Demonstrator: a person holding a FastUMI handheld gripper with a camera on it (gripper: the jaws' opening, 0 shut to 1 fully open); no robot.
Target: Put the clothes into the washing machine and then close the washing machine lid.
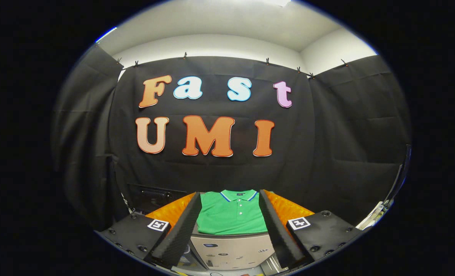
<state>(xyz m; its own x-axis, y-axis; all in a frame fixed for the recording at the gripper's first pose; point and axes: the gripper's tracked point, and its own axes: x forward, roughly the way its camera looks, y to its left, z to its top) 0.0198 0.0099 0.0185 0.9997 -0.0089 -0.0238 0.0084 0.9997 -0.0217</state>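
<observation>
- Between the spread fingers of the gripper (229,230), a folded green polo shirt with a blue-trimmed collar (232,216) lies flat, untouched by either finger.
- The shirt rests on an orange surface (288,209), at its near edge.
- Just below it sits the pale top panel of the washing machine (231,251).

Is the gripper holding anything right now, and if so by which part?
Nothing held. The gripper fingers stand open and apart; the folded green polo shirt lies beyond them, untouched.
</observation>
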